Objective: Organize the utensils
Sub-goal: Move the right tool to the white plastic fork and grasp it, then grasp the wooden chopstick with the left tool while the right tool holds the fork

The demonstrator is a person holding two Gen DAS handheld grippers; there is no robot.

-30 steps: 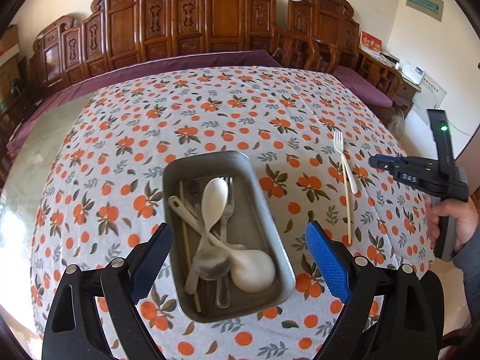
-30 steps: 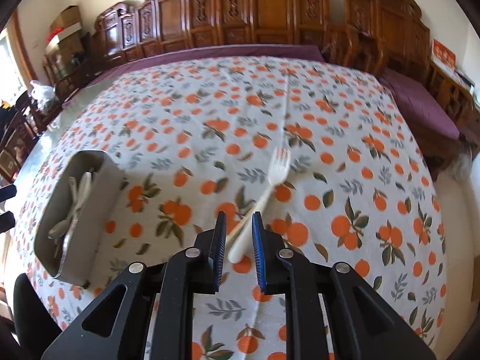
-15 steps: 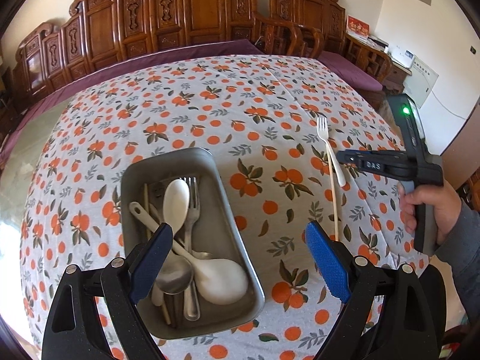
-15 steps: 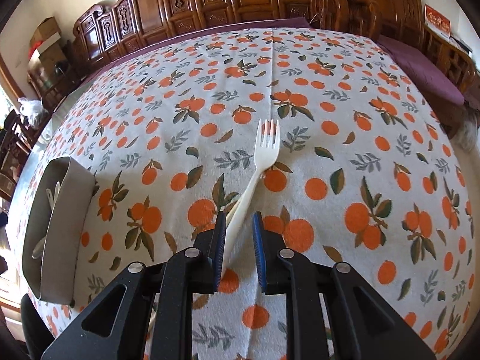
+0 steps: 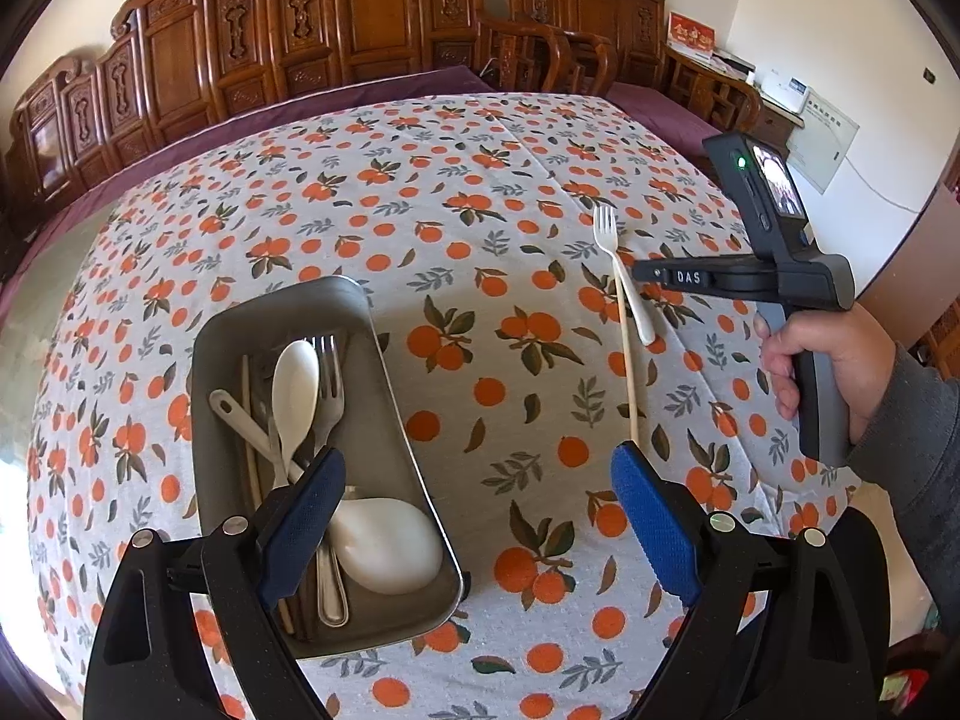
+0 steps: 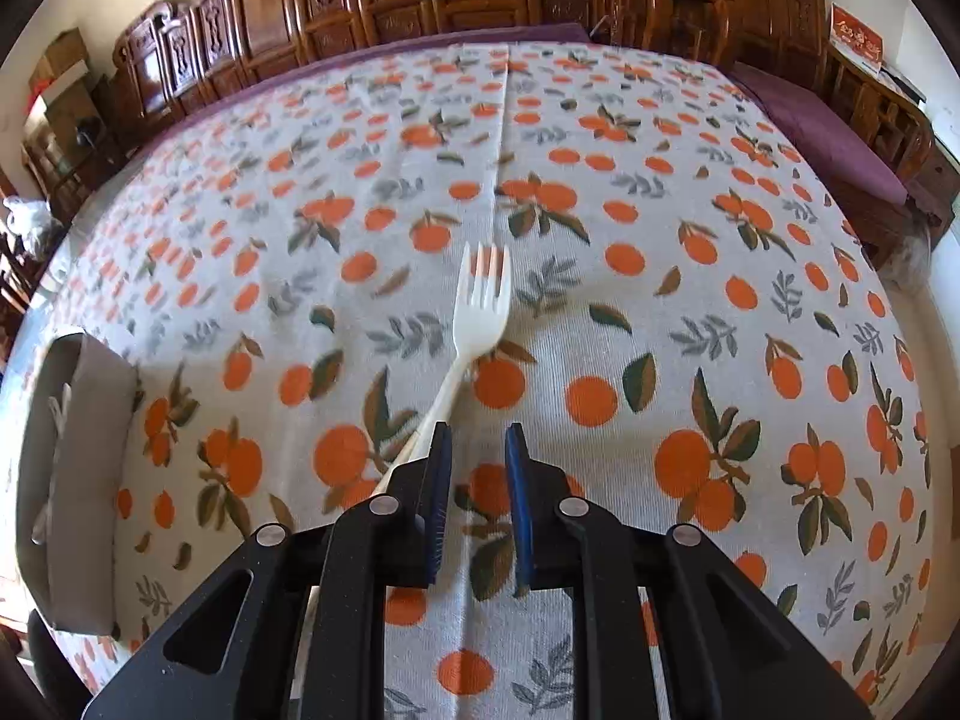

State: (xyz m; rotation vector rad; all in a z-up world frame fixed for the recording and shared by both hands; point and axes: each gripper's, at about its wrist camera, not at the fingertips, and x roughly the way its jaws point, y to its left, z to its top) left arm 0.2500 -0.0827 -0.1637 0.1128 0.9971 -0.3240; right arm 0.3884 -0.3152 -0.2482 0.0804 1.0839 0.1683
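Left wrist: one white fork [image 5: 621, 276], one chopstick [image 5: 627, 360], one tray [image 5: 390, 384].

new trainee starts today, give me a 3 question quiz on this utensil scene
1. True or false: the white fork is already in the metal tray.
2. Which tongs are open wider: left tongs or right tongs?
3. What thin item lies beside the fork on the tablecloth? A) chopstick B) knife C) straw

Key: 1 false. 2 left. 3 A, the chopstick.
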